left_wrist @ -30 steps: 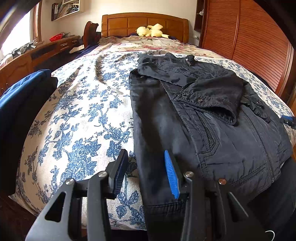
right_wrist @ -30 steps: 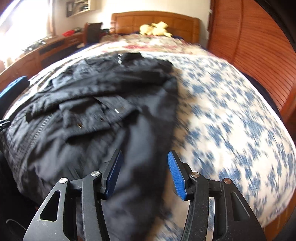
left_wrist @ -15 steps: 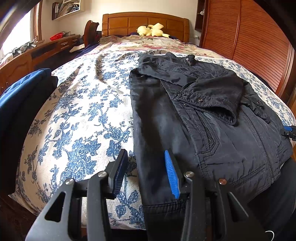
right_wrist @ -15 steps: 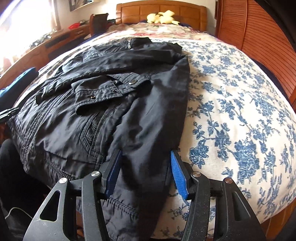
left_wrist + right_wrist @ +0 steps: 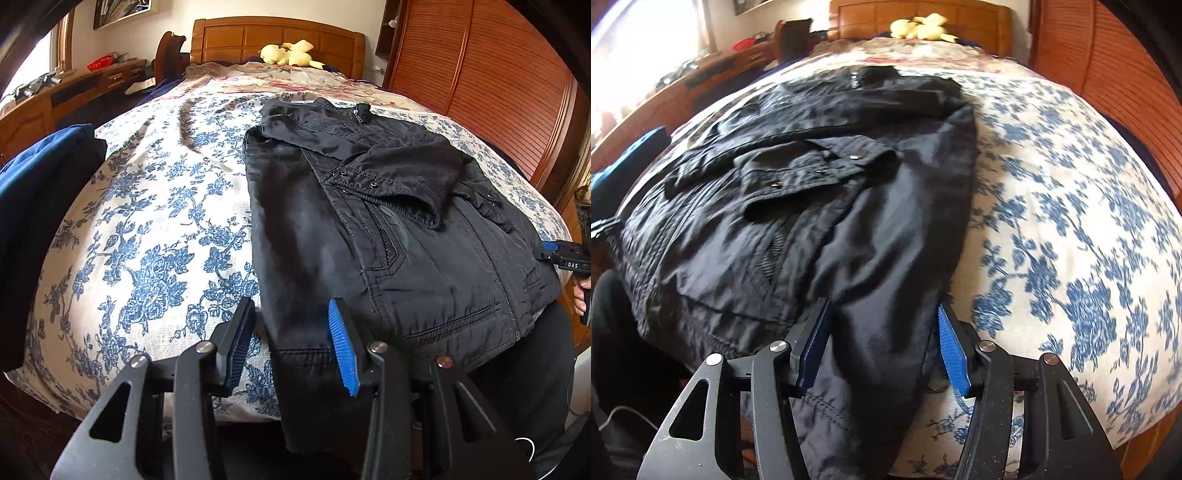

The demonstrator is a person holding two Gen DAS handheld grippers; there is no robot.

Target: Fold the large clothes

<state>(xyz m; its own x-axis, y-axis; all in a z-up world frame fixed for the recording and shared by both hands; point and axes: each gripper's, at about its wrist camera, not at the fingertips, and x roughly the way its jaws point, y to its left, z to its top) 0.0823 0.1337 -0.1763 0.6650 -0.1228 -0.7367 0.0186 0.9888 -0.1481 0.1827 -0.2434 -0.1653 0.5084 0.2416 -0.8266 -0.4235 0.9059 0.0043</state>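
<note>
The black jacket [image 5: 388,229] lies flat on the floral bedspread [image 5: 147,236], filling the centre-right of the left wrist view, both sleeves already crossed over its chest. Left to do, by my read: folding hem up to collar. The left gripper [image 5: 291,343], bottom centre, stands part open over the hem's left corner, gripping nothing. In the right wrist view, the right gripper [image 5: 882,347] straddles the other hem corner, jaws part open, pads not pressing.
</note>
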